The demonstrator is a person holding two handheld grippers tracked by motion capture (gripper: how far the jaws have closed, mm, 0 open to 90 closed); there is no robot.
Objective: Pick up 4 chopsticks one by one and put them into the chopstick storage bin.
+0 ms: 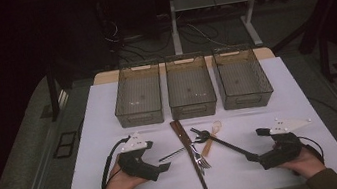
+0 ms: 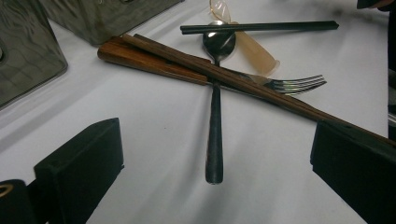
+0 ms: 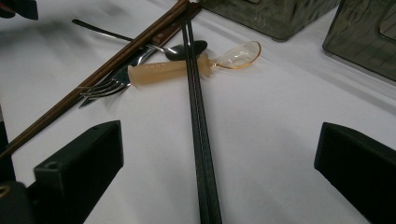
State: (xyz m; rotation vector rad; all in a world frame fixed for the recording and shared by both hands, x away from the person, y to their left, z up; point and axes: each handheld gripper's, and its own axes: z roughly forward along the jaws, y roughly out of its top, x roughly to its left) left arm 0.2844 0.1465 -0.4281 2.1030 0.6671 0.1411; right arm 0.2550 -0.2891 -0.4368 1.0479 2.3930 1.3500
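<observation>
A heap of cutlery lies on the white tabletop [image 1: 108, 113] just in front of the middle bin [image 1: 190, 87]: wooden chopsticks [image 1: 189, 153], black chopsticks [image 1: 224, 144], a fork [image 1: 200, 158], a dark-handled spoon [image 1: 179, 151] and an amber plastic spoon [image 1: 211, 138]. The left gripper [image 1: 163, 166] rests left of the heap, the right gripper [image 1: 252, 156] right of it. Both have their jaws spread wide, gripping nothing.

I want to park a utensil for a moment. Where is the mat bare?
Bare mat left of the left bin, and right of the black chopsticks below the right bin. The centre utensil pile is crowded.
</observation>
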